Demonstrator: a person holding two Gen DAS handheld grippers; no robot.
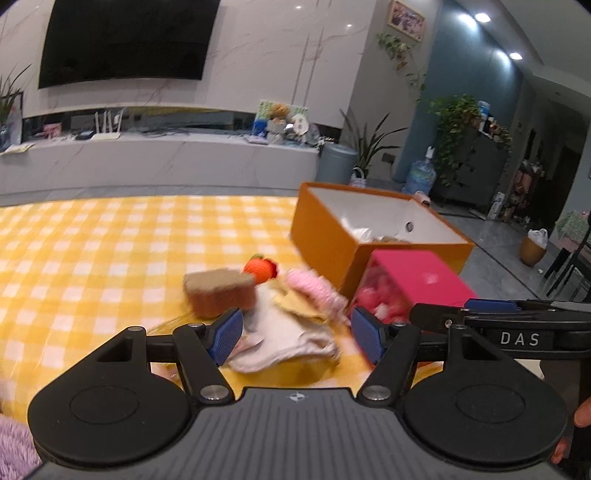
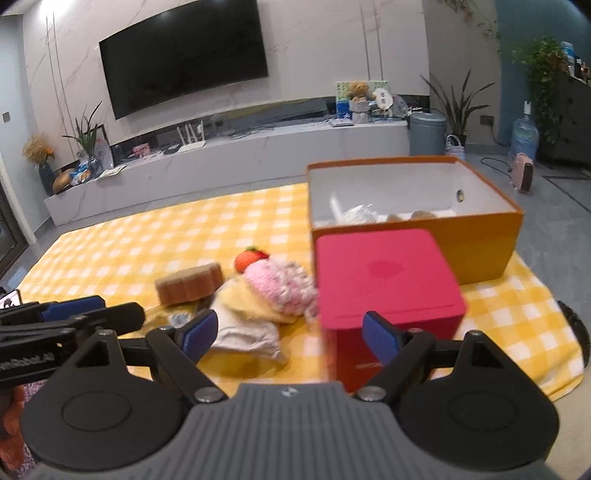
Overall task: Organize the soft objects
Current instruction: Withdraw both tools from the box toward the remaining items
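Knitted pink hat (image 2: 280, 288) and cream cloth (image 1: 284, 339) judged light, limp, crushable; best pinched mid-fold. Left gripper (image 1: 295, 338) and right gripper (image 2: 290, 332) jaws open, nothing held

Dim indoor light, ceiling spots (image 1: 482, 17) glaring; motion blur on foreground; fisheye edges bent.

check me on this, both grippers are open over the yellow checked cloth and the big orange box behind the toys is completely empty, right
Not quite: the orange box is not empty. The right wrist view shows white crumpled stuff and something brownish inside. The rest holds: left gripper and right gripper are open over the yellow checked cloth.
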